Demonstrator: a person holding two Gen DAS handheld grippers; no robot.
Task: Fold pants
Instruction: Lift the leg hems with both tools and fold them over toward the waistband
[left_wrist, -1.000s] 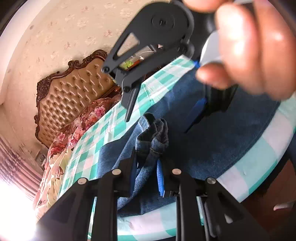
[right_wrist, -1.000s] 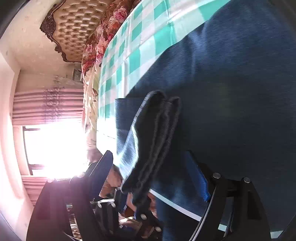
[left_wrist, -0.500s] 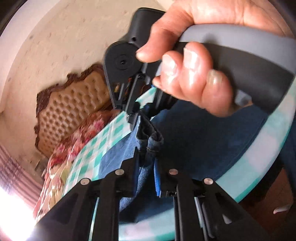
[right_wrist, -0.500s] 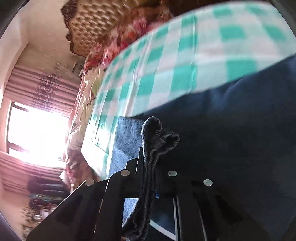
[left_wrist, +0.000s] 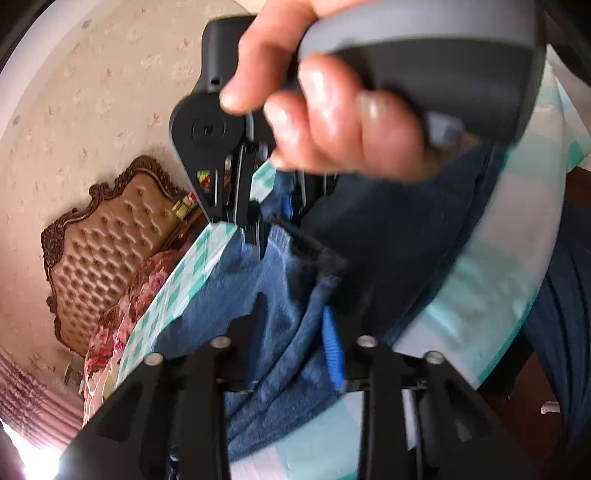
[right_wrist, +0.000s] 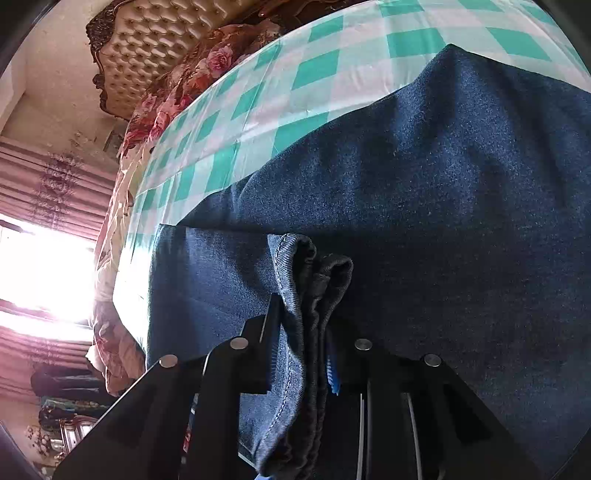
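Dark blue denim pants (left_wrist: 388, 236) (right_wrist: 443, 184) lie on a table with a green-and-white checked cloth (left_wrist: 480, 314) (right_wrist: 295, 74). My left gripper (left_wrist: 295, 332) is at the near edge of the pants; its jaws are opening and a lighter fold of denim sits loosely between them. My right gripper (right_wrist: 304, 332) pinches a bunched, stitched hem of the pants and its jaws are starting to open. In the left wrist view a hand (left_wrist: 332, 110) holds the right gripper (left_wrist: 255, 236) just above and beyond the left one, pointing down at the denim.
A tufted headboard (left_wrist: 110, 229) (right_wrist: 155, 44) and floral bedding (left_wrist: 122, 306) (right_wrist: 177, 92) lie beyond the table's far edge. A bright window with pink curtains (right_wrist: 44, 269) glares at the left. The table's near edge (left_wrist: 517, 332) curves past on the right.
The right gripper closed on the hem and carried it over the pants. The hand with it came much closer to the left gripper. The left jaws have widened around their fold.
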